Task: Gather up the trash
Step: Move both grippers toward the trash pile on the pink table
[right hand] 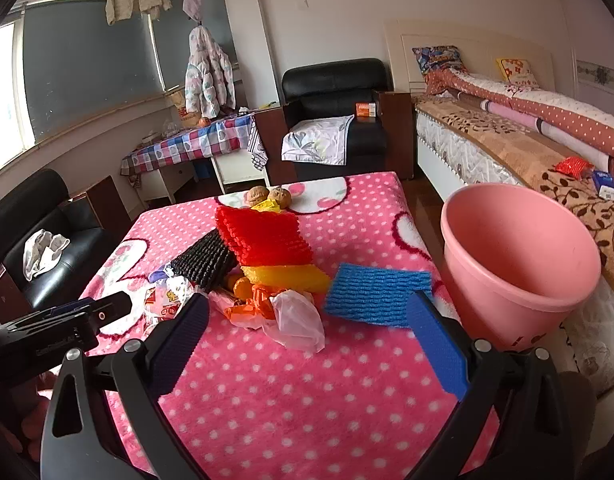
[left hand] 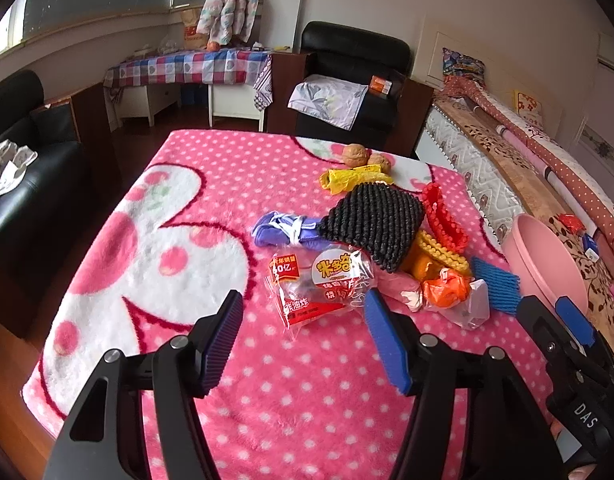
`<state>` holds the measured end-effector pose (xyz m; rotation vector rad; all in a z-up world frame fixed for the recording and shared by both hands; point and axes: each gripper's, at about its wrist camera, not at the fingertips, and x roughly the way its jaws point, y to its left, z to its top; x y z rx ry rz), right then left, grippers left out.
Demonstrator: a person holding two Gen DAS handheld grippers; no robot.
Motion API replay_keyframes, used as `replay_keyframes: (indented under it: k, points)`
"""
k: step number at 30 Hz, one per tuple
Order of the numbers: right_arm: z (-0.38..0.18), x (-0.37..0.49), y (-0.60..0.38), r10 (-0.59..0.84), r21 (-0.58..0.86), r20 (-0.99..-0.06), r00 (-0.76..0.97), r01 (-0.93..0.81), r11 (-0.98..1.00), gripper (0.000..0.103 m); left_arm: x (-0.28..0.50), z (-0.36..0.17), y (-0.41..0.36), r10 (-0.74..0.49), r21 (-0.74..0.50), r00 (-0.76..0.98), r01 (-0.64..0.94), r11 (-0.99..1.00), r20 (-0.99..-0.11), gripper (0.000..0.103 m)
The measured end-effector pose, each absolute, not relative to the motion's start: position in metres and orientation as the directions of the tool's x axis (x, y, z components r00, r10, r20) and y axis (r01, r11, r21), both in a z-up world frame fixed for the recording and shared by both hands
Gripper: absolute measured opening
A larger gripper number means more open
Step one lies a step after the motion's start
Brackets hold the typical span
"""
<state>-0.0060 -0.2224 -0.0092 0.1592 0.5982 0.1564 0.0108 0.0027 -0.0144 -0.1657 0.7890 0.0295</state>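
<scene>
Trouble from the left wrist view starts with crowding: the left tool (left hand: 303, 340) hangs wide open and empty over the pink dotted surface (left hand: 315, 384), its fingers framing a clear snack wrapper (left hand: 319, 284) that lies against the rest of the trash heap. Closing here could, I judge, also nip the fleecy cover or the pale pink wrapper (left hand: 399, 292) just beside it, and the slick film may slip out. The black foam net (left hand: 373, 224) overlaps a purple net (left hand: 285, 230), an orange bag (left hand: 443, 288) and a yellow net (left hand: 441, 250), so lifting one piece may drag another. Two walnuts (left hand: 367, 156) sit at the far side, next to a yellow wrapper (left hand: 347, 178); whether they count as trash I cannot tell.

From the right wrist view, the right tool (right hand: 307, 332) is likewise spread wide with nothing in it, pointed at a clear plastic bag (right hand: 295, 316) and a blue foam net (right hand: 377, 294). The pink bin (right hand: 523, 292) stands at the right edge of the surface, close to the blue net. A wide swing might knock it, and light foam could miss its rim. The red foam net (right hand: 263, 236) leans on the heap behind. The left tool reaches in from the left, so the two could clash over the pile.
</scene>
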Motion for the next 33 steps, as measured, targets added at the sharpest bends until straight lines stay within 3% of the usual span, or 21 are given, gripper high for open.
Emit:
replay_keyframes:
  k: [11,18,33]
  points:
    - [-0.015,0.000,-0.228,0.214,0.232,-0.570,0.794,-0.094,0.968,0.099,0.012,-0.010,0.016,-0.063,-0.177,0.721,-0.085,0.980,-0.690,0.062]
    - [-0.018,0.001,-0.230,0.227,0.238,-0.572,0.788,-0.105,0.966,0.091,0.013,-0.009,0.029,-0.048,-0.164,0.726,-0.089,0.982,-0.686,0.062]
    - [-0.024,0.004,-0.243,0.201,0.238,-0.578,0.791,-0.072,0.969,0.086,0.020,-0.018,0.023,-0.088,-0.159,0.715,-0.033,0.987,-0.694,0.059]
